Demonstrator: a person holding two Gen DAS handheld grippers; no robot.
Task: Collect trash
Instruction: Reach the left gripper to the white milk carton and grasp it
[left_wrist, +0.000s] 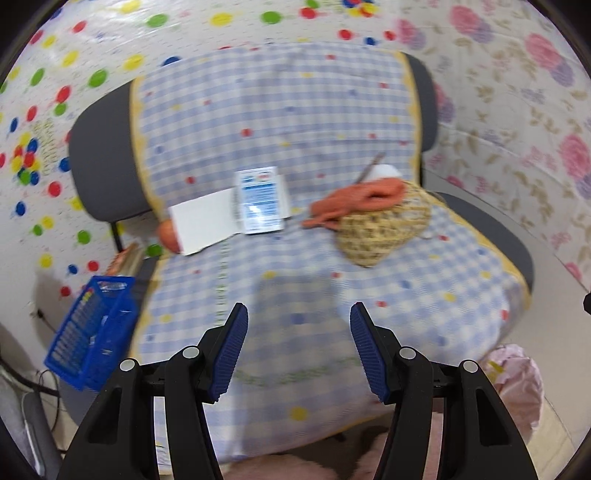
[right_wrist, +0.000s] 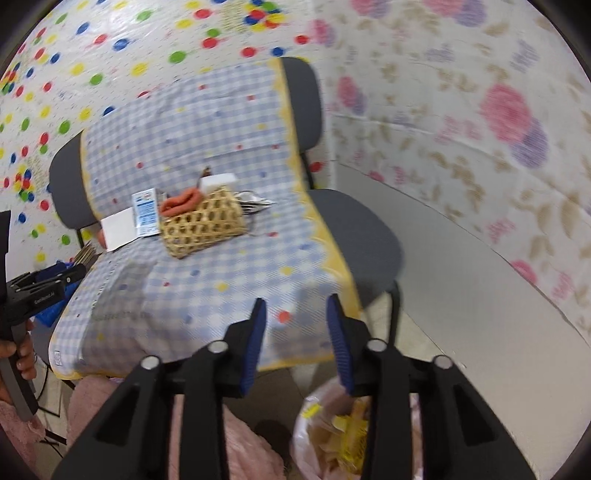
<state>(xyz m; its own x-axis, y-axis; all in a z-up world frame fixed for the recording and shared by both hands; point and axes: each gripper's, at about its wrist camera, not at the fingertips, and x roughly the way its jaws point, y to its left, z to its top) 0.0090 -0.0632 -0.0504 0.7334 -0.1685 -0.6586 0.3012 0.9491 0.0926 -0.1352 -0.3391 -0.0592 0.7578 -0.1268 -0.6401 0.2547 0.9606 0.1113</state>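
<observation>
In the left wrist view, a blue plastic crate (left_wrist: 92, 332) stands at the lower left of the frame, beside the chair (left_wrist: 107, 155). The chair is covered with a blue checked cloth (left_wrist: 280, 110). Near the middle of the frame a white card (left_wrist: 203, 225) lies on the cloth, and a blue and white packet (left_wrist: 260, 201) lies partly over its right edge. To the right of them sits a woven basket (left_wrist: 384, 229) with an orange cloth (left_wrist: 354, 197) hanging over its rim and something white (left_wrist: 384, 171) behind it. At the bottom centre the left gripper (left_wrist: 299, 317) has its blue pads wide apart and nothing between them. At the lower right a pink trash bag (left_wrist: 517, 380) shows partly under the seat edge.

In the right wrist view, the left gripper (right_wrist: 48, 282) appears at the left edge, held by a hand (right_wrist: 18, 354). The basket (right_wrist: 203, 229) is in the centre left, with some crumpled silver wrappers (right_wrist: 255, 203) just beside it on the right. The right gripper (right_wrist: 297, 306) is at the lower centre, its fingers apart and empty. Under it, at the bottom of the frame, the trash bag (right_wrist: 306, 424) is open, with yellow and tan scraps (right_wrist: 347, 432) inside.
</observation>
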